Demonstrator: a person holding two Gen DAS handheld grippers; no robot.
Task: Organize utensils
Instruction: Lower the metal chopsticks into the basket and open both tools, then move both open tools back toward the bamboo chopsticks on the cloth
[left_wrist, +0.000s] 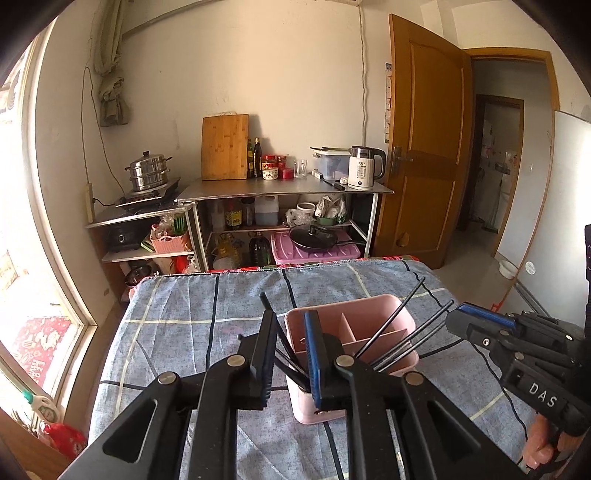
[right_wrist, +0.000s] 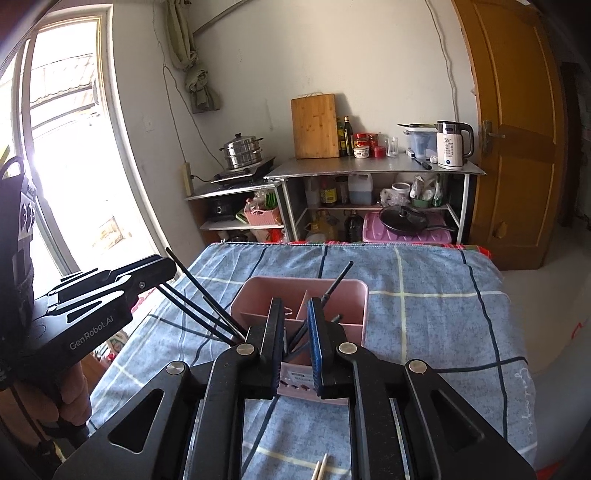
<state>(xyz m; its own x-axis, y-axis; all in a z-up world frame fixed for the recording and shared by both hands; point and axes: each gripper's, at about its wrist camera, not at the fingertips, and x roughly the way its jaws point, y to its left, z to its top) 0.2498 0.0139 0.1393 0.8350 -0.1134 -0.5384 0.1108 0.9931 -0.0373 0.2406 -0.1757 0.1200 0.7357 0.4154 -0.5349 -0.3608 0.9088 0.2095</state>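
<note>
pink utensil holder (left_wrist: 351, 328) sits on the blue checked cloth (left_wrist: 184, 314), black chopsticks (left_wrist: 402, 339) leaning out of its compartments. my left claw (left_wrist: 290, 354) is slightly parted around a few chopsticks, pads not pressing. my right claw (right_wrist: 295, 343) likewise stands a crack open over chopsticks at the holder's near edge.
</note>
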